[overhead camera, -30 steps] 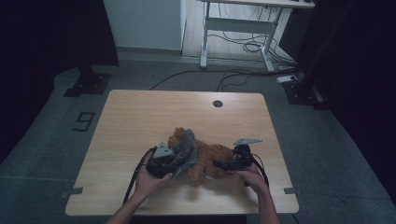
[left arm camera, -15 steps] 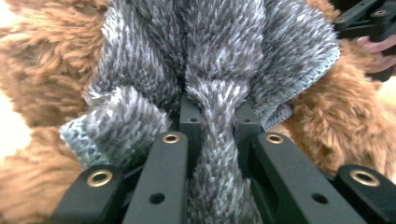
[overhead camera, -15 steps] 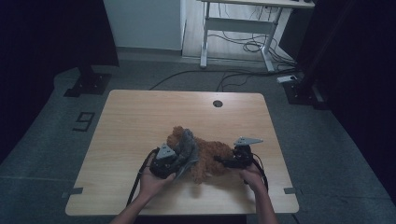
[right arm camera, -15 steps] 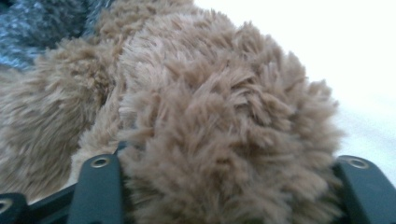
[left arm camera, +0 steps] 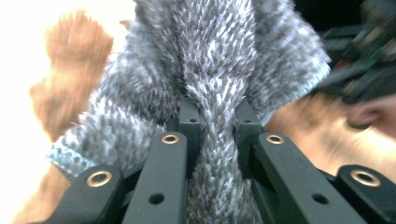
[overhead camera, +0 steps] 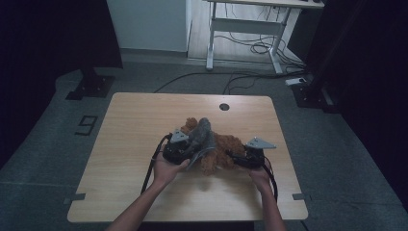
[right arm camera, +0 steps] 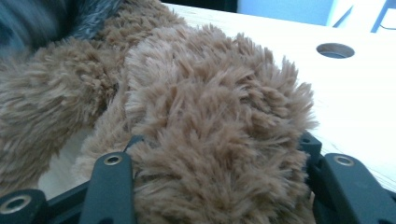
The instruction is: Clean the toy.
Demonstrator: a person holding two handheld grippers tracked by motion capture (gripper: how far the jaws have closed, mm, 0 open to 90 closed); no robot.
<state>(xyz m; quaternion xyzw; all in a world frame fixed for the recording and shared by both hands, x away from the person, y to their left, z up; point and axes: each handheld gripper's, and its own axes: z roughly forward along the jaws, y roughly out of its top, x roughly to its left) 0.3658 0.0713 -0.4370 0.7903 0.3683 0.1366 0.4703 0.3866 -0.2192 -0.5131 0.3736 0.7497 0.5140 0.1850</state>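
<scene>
Grey fur [left arm camera: 212, 88] between left fingers [left arm camera: 189, 123]

High view looks down on the table [overhead camera: 144, 120]; gripper views sit close to shared fur.

Bare wood lay wide open across the far half of the bench [overhead camera: 144, 115], and the near strip stood clear too. The middle was blocked: the brown fur heap [overhead camera: 223, 151] and grey fleece [overhead camera: 204, 134] filled the gap between the left claw [overhead camera: 190, 149] and right claw [overhead camera: 233, 158]. A hole [overhead camera: 224, 107] sat beyond them.
</scene>
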